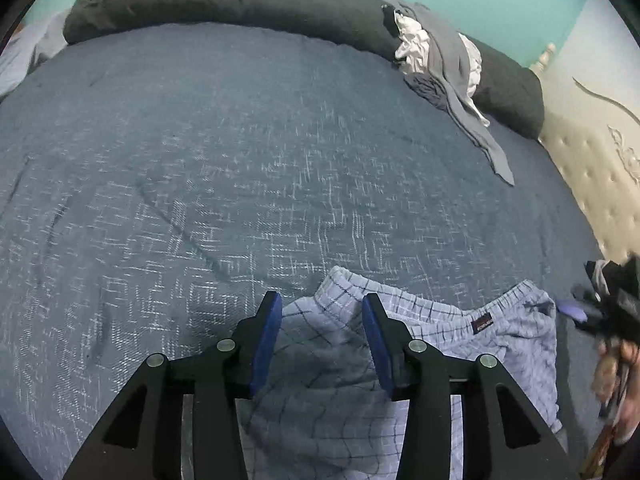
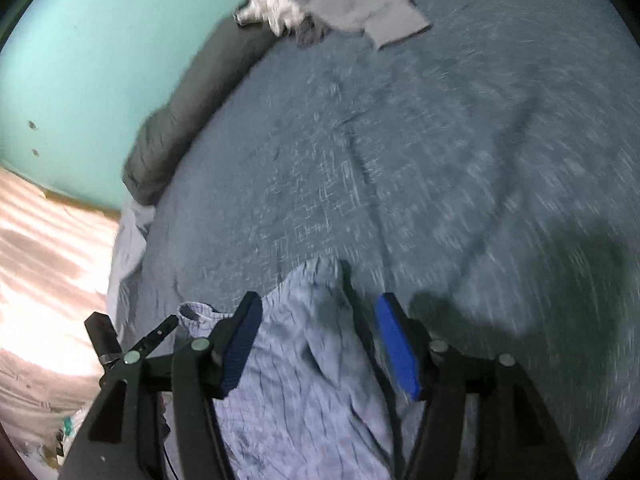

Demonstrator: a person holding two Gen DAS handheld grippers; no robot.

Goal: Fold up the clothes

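Pale blue checked cotton shorts (image 1: 432, 332) on grey bedspread (image 1: 240, 160): just laid down. Left gripper (image 1: 322, 308), right gripper (image 2: 318, 316) half-open, holding nothing. Next, probably regrasp waistband, fold across.

We see the left gripper (image 1: 322, 340) as matte black angular linkage arms with triangular cutouts, four round silver pivot pins, and flat blue pads (image 1: 267, 344) on the inner finger faces. The right gripper (image 2: 318, 344) has the same build: black arms, silver pins, ribbed blue pads (image 2: 400, 348). In the left wrist view the right gripper shows again at the edge, blurred, black with a purple-blue tip.
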